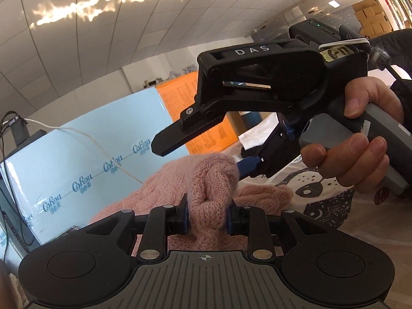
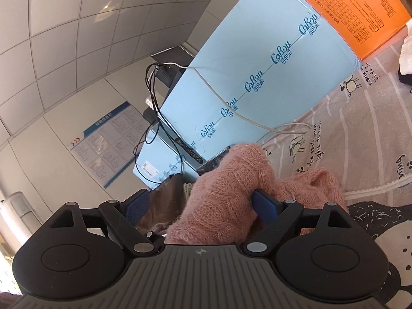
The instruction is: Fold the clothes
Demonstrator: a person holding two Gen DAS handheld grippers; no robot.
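A soft, loosely knitted pink wool sweater (image 1: 213,180) lies bunched on a grey printed bed sheet (image 2: 360,118) with cartoon birds and lettering. It looks light, limp and stretchy, with a fuzzy open knit that snags easily and sags wherever it is not held, so a pinch on a thick doubled fold or a hem should serve better than one on a single layer.

The left hand-held gripper (image 1: 207,219) has a bunched fold of the knit pressed between its blue pads. The right hand-held gripper (image 2: 203,202) stands wide: its one pad touches the sweater's side, the other is clear of the wool, so it holds nothing.

Room is limited on the far side: a pale blue printed carton (image 2: 270,72) and an orange sheet-faced box (image 2: 355,7) stand along the bed's edge, with a white cord (image 2: 231,108) trailing down the carton onto the sheet near the sweater. The open sheet to the right in the right wrist view looks like the freest ground for spreading.
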